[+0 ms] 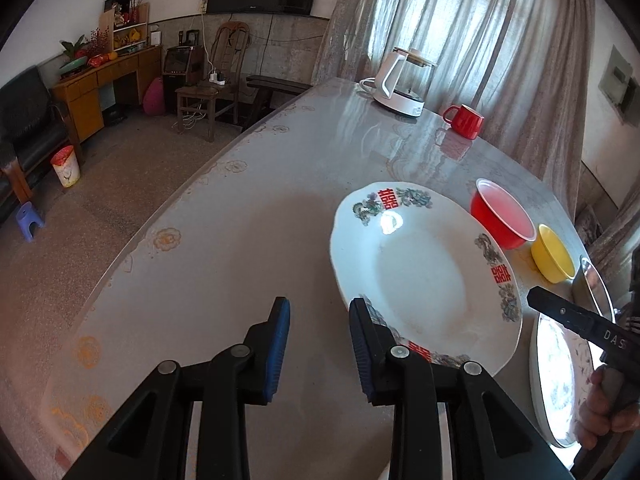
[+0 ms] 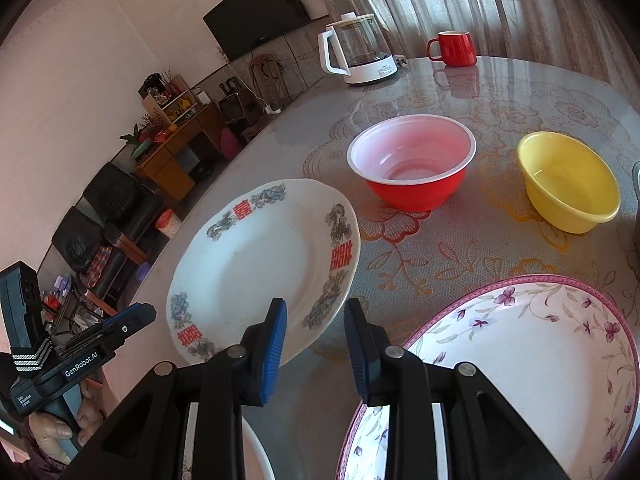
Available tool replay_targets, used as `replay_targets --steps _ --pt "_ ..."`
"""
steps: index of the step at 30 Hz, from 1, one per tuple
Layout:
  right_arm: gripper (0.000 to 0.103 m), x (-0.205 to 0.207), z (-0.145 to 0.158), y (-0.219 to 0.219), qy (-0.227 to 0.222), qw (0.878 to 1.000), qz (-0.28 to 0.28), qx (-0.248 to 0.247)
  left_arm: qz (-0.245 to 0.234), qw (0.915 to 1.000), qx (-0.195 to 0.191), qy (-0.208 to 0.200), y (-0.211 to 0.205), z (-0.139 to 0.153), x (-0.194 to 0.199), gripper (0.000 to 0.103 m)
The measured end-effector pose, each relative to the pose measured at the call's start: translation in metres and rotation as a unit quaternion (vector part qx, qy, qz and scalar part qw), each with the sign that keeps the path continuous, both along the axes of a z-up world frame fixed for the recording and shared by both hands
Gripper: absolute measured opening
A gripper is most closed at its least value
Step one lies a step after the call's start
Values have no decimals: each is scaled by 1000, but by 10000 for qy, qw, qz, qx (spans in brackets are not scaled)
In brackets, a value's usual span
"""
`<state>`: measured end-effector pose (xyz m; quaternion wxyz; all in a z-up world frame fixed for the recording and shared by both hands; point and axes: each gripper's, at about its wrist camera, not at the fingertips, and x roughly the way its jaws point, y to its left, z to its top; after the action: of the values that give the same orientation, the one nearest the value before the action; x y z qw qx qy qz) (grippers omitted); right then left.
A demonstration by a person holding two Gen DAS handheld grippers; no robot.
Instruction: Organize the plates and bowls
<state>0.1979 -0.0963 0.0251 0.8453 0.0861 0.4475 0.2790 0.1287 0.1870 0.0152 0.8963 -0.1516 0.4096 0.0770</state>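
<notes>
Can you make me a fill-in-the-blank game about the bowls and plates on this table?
1. The bowl next to the yellow bowl is ____ on the outside.
2. The plate with the purple rim is decorated with little ____.
3. The mug beside the kettle is colored ____.
4. Both the left hand-held gripper and the right hand-held gripper are ____, holding nothing.

Missing words: red; flowers; red; open
</notes>
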Motion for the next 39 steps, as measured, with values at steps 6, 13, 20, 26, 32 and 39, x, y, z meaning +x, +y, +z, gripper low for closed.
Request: replay_targets --steps 6,13,20,26,32,39 --pt "30 22 -7 11 50 9997 44 -242 23 9999 -120 -23 14 -7 22 44" --pt "30 36 -17 18 107 9994 92 -329 -157 9994 -297 109 13 -16 45 45" --pt "30 44 -25 27 192 9989 218 -368 -261 9983 -479 198 11 -23 67 44" --pt "32 52 -31 35 399 9980 297 -392 -497 9965 -633 233 0 -30 82 29" --pt "33 53 -33 38 429 9977 291 -442 -449 9984 -265 222 -8 -27 76 30" --pt "33 54 -32 40 437 9976 297 -444 -597 9969 -356 371 -6 -30 85 34"
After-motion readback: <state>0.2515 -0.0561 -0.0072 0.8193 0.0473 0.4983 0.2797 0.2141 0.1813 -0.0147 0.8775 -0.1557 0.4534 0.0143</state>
